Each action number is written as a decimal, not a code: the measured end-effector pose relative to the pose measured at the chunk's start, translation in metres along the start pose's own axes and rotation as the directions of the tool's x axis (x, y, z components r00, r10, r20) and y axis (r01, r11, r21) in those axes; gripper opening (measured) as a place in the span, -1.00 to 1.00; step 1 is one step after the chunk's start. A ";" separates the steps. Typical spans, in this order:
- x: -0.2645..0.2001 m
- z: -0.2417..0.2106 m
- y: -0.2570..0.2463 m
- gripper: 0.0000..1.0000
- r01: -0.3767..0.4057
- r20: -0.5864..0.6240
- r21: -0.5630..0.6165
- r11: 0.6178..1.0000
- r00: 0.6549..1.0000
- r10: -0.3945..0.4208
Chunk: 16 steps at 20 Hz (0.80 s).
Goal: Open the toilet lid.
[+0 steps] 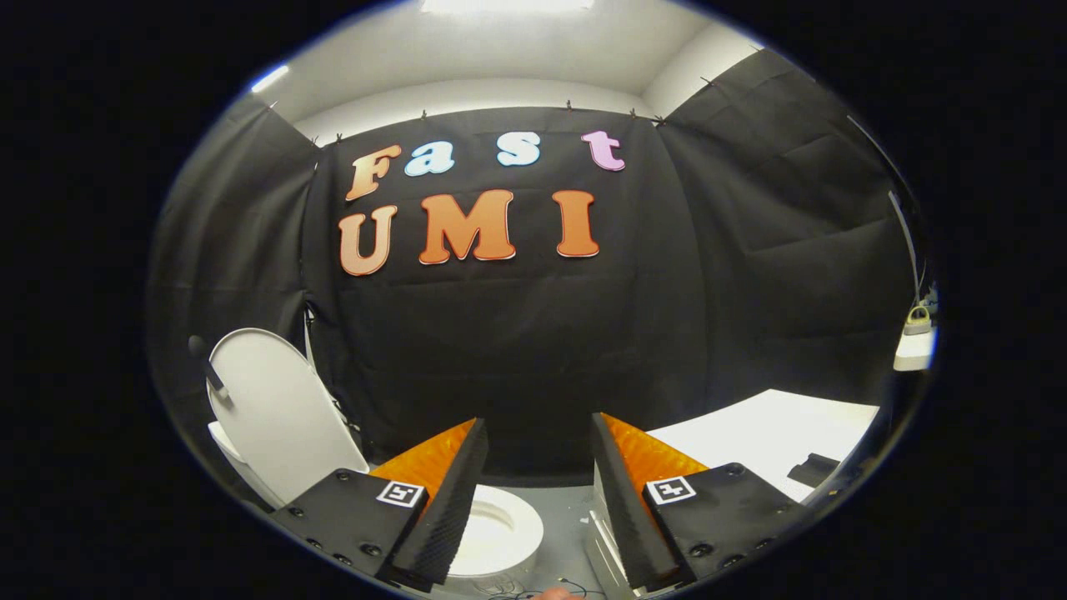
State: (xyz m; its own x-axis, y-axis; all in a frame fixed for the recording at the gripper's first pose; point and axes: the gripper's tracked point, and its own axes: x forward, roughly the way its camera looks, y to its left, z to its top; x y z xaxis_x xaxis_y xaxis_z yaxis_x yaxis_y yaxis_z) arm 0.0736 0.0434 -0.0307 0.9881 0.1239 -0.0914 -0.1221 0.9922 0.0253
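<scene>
White plastic toilet lid stands raised, near upright w/ a slight backward lean, off to the left of the fingers and beyond them, its back toward the black cloth booth wall. A small dark knob or bumper shows on the lid's left edge, too small to tell which. Below the lid a bit of the white toilet body peeks out, partly hidden by the left finger's housing.

Gripper view, near part: gripper has its fingers spread wide, a clear gap between them, nothing held and nothing touching either inner face. Each finger tapers to a point ahead, ribbed on the inner side. Square printed markers sit on top of both finger housings.

Between the fingers and below them, on the grey floor, lies a round white disc-like thing w/ a shallow dip in its middle; prob. a small dish or base, but the left finger covers part of it so can't tell for sure. Thin dark wires lie on the floor just under the gap.

Right of the fingers and beyond: a white table top w/ a small flat dark object near its front edge. Further right, at the booth wall's side, a white ledge carries a small yellowish item, blurred. Above the cloth, pale ceiling w/ a bright light panel.
</scene>
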 end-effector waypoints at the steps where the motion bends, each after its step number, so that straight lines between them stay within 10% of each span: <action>1: -0.003 -0.005 -0.001 0.64 0.001 -0.008 -0.003 1.000 1.000 -0.001; 16: -0.012 -0.016 -0.033 0.64 0.096 -0.002 0.001 0.995 0.995 -0.096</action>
State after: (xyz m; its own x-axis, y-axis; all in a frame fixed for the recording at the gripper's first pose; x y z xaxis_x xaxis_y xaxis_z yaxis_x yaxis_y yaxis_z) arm 0.0640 0.0097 -0.0464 0.9951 0.0281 -0.0951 -0.0266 0.9995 0.0170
